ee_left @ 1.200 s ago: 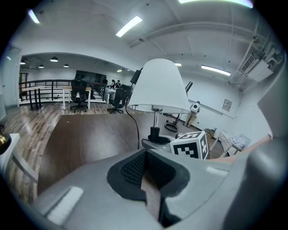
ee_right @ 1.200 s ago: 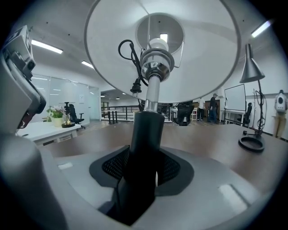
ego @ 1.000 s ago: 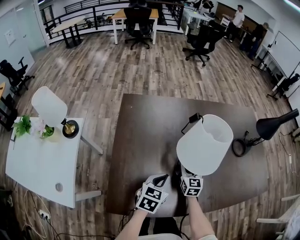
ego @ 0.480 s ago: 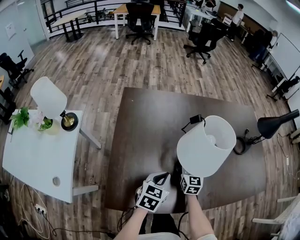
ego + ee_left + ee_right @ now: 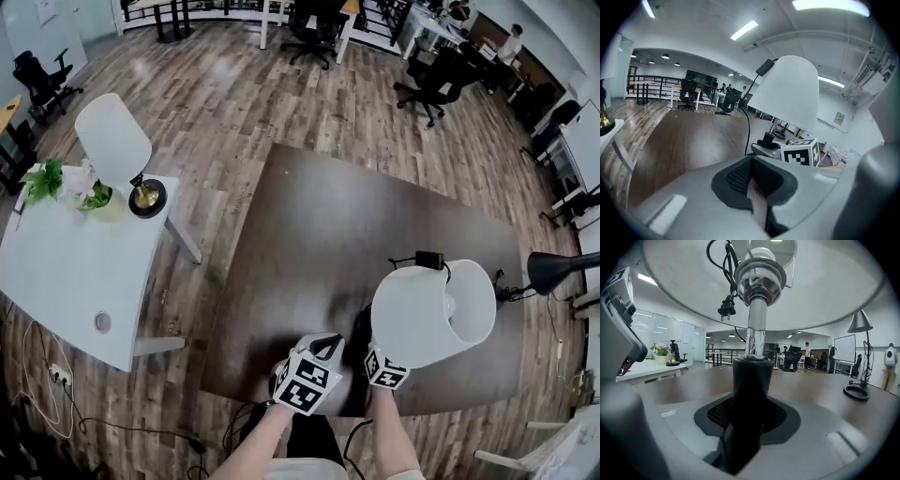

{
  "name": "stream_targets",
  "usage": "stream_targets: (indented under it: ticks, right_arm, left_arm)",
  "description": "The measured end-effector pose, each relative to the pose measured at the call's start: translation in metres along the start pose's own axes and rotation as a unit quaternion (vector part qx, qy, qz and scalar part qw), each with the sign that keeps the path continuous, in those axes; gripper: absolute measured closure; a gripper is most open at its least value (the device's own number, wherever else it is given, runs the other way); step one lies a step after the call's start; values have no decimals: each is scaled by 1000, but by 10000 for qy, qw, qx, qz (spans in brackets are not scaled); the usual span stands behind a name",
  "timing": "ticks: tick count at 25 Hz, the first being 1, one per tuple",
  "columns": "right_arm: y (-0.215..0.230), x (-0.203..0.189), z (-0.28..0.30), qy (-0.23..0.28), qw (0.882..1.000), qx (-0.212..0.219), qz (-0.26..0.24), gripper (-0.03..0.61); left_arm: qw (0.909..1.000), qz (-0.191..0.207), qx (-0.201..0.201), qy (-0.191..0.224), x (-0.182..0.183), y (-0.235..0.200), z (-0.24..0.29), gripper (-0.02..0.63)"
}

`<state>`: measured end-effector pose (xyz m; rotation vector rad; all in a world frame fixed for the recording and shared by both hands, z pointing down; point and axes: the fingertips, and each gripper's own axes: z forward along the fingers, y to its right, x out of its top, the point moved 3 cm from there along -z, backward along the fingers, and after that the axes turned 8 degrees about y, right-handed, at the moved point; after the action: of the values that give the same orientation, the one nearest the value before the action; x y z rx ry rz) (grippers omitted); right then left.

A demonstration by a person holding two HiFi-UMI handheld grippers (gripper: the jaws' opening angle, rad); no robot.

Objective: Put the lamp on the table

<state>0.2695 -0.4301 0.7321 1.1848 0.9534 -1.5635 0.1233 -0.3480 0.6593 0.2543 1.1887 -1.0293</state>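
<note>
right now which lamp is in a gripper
The white-shade lamp with the black stem: only it is held, the right gripper having just been closing on it.

Lamp [image 5: 433,314] stem hidden under the shade [image 5: 403,323] in the head view, its lower end buried between the right gripper's [image 5: 743,437] jaws, shade rim cut off in the right gripper view, desk lamp [image 5: 561,269] cropped by the right edge, far people [image 5: 513,39] too small to be told.

My left claw [image 5: 754,185] and right claw [image 5: 745,423] are smooth grey, with black meshed pads [image 5: 736,177] inside (each bears a black-and-white marker cube [image 5: 305,386]).
</note>
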Motion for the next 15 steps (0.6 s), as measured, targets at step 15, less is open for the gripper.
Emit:
stream_targets:
  ticks: [15]
  right_arm:
    - [-8, -4, -7, -10, 9999, -142, -78, 395]
  left_arm:
    - [9999, 42, 116, 41, -15, 12, -21, 614]
